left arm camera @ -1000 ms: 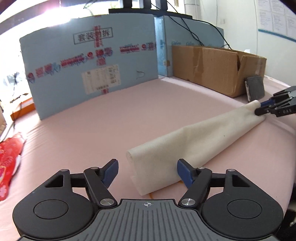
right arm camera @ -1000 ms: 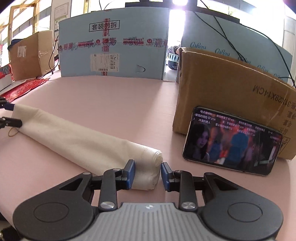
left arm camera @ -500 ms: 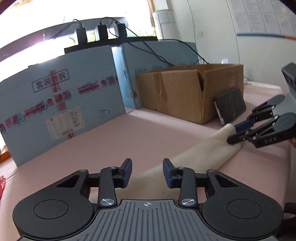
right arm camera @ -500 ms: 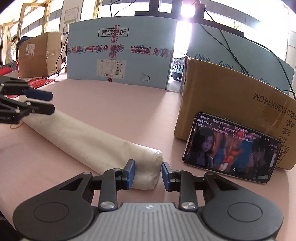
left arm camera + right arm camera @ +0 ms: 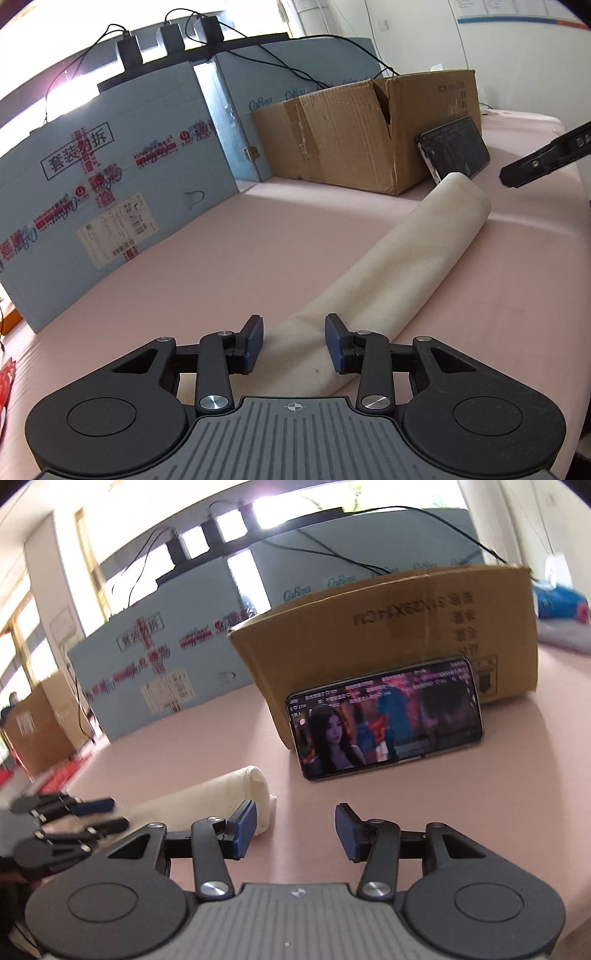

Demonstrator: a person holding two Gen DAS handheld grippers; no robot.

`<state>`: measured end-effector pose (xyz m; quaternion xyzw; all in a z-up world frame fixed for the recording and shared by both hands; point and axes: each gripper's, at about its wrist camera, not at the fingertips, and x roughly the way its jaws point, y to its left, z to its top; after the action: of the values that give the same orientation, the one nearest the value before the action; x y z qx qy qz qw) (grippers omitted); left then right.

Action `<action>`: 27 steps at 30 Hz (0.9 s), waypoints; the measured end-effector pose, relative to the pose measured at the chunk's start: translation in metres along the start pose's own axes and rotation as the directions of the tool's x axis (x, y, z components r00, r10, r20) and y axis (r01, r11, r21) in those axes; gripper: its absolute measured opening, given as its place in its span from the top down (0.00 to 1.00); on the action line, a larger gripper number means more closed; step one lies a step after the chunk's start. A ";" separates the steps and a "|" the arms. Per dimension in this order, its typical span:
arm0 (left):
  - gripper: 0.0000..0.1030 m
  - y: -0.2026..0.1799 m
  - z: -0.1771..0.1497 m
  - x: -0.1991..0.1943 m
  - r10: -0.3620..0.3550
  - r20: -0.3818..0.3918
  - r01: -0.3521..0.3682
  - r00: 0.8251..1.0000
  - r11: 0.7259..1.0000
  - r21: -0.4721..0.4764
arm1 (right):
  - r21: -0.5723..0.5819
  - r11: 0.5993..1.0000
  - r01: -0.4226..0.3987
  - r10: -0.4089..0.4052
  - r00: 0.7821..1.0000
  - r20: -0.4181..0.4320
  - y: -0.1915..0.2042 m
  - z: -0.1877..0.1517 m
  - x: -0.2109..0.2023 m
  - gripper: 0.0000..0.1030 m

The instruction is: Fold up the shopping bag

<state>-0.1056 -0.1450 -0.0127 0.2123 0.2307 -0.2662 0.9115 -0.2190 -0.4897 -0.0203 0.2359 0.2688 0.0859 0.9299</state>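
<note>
The cream shopping bag (image 5: 399, 266) lies rolled into a long tube on the pink table (image 5: 229, 258), running from my left gripper toward the phone. My left gripper (image 5: 295, 343) straddles the bag's near end; its jaws are opening and the blue pads do not visibly press the cloth. In the right wrist view the bag's far end (image 5: 255, 786) lies just left of my right gripper (image 5: 295, 829), whose jaws are opening with only bare table between them. The left gripper (image 5: 99, 815) shows blurred at the left there. In the left wrist view, a right gripper finger (image 5: 535, 162) pokes in beyond the bag's far end.
A phone (image 5: 384, 720) playing video leans against a brown cardboard box (image 5: 388, 627) just behind the bag's far end. Blue foam boards (image 5: 110, 177) wall off the back of the table. A red item (image 5: 5, 387) lies at the left edge.
The right gripper let go of the bag's far end, opened, rolled and shifted right of it. The left gripper moved over the near end, narrowed, then widened slightly.
</note>
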 end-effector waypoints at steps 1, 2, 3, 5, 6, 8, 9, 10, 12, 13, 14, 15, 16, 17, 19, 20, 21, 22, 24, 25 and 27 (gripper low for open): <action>0.58 0.002 0.000 0.000 -0.003 -0.001 0.003 1.000 1.000 -0.011 | 0.048 0.998 -0.045 0.045 0.999 -0.004 -0.002 -0.002 -0.003 0.48; 0.56 0.004 -0.001 0.000 -0.007 -0.001 0.007 1.000 1.000 -0.022 | 0.062 0.995 -0.083 0.084 0.996 -0.018 0.001 -0.002 -0.004 0.46; 0.53 0.004 -0.001 0.000 -0.005 -0.001 0.005 1.000 1.000 -0.028 | 0.064 0.991 -0.117 0.120 0.992 -0.035 0.007 -0.001 -0.002 0.43; 0.51 0.006 -0.002 0.000 -0.002 -0.002 0.002 1.000 0.999 -0.038 | 0.039 0.987 -0.155 0.158 0.983 -0.090 0.024 0.003 0.009 0.38; 0.51 0.007 0.000 0.001 -0.002 -0.002 0.002 1.000 0.999 -0.041 | 0.024 0.984 -0.177 0.178 0.976 -0.124 0.034 0.004 0.017 0.36; 0.51 0.007 0.000 0.001 -0.003 -0.002 0.003 1.000 0.999 -0.044 | 0.016 0.984 -0.179 0.178 0.963 -0.204 0.052 0.005 0.039 0.35; 0.50 0.007 0.000 0.001 -0.002 -0.001 0.002 1.000 0.999 -0.045 | 0.017 0.985 -0.174 0.173 0.958 -0.228 0.057 0.005 0.048 0.30; 0.50 0.008 0.000 0.001 -0.003 -0.002 0.003 1.000 0.999 -0.049 | 0.027 0.985 -0.173 0.174 0.958 -0.227 0.061 0.006 0.052 0.26; 0.49 0.009 0.000 0.001 -0.005 -0.003 0.005 1.000 0.998 -0.058 | 0.058 0.984 -0.167 0.176 0.958 -0.225 0.070 0.010 0.063 0.18; 0.49 0.009 0.000 0.001 -0.006 -0.003 0.006 1.000 0.998 -0.063 | 0.069 0.985 -0.157 0.169 0.960 -0.225 0.073 0.012 0.067 0.18; 0.45 0.010 0.000 0.001 -0.007 -0.004 0.007 1.000 0.998 -0.067 | 0.086 0.985 -0.149 0.164 0.961 -0.221 0.075 0.013 0.070 0.17; 0.43 0.010 0.000 0.001 -0.006 -0.005 0.006 1.000 0.997 -0.072 | 0.108 0.984 -0.141 0.161 0.964 -0.211 0.078 0.012 0.075 0.16; 0.43 0.011 0.000 0.001 -0.006 -0.006 0.005 1.000 0.997 -0.077 | 0.126 0.982 -0.138 0.161 0.967 -0.196 0.079 0.010 0.077 0.15; 0.43 0.012 0.000 0.002 -0.007 -0.006 0.007 1.000 0.997 -0.081 | 0.140 0.980 -0.139 0.163 0.970 -0.179 0.081 0.007 0.077 0.14; 0.43 0.014 0.000 0.003 -0.010 -0.007 0.009 1.000 0.996 -0.086 | 0.175 0.971 -0.161 0.187 0.972 -0.142 0.083 0.002 0.082 0.14; 0.43 0.014 0.000 0.003 -0.011 -0.007 0.010 1.000 0.996 -0.088 | 0.193 0.966 -0.174 0.199 0.973 -0.120 0.083 -0.002 0.084 0.14; 0.43 0.014 0.000 0.002 -0.011 -0.007 0.010 1.000 0.996 -0.088 | 0.203 0.963 -0.178 0.200 0.975 -0.094 0.085 -0.006 0.085 0.14; 0.43 0.014 0.000 0.002 -0.011 -0.006 0.010 1.000 0.996 -0.088 | 0.203 0.963 -0.176 0.195 0.978 -0.079 0.088 -0.009 0.086 0.14; 0.42 0.013 0.000 0.002 -0.010 -0.006 0.010 1.000 0.996 -0.089 | 0.210 0.961 -0.178 0.194 0.979 -0.059 0.090 -0.012 0.086 0.15; 0.42 0.013 0.000 0.002 -0.010 -0.006 0.010 1.000 0.996 -0.089 | 0.207 0.962 -0.175 0.191 0.980 -0.056 0.091 -0.013 0.086 0.15; 0.42 0.013 0.000 0.002 -0.010 -0.006 0.010 1.000 0.996 -0.089 | 0.201 0.967 -0.159 0.172 0.984 -0.048 0.093 -0.012 0.087 0.21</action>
<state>-0.0965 -0.1358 -0.0098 0.1710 0.2462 -0.2595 0.9181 -0.1553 -0.3784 -0.0242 0.3451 0.2855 0.1439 0.8824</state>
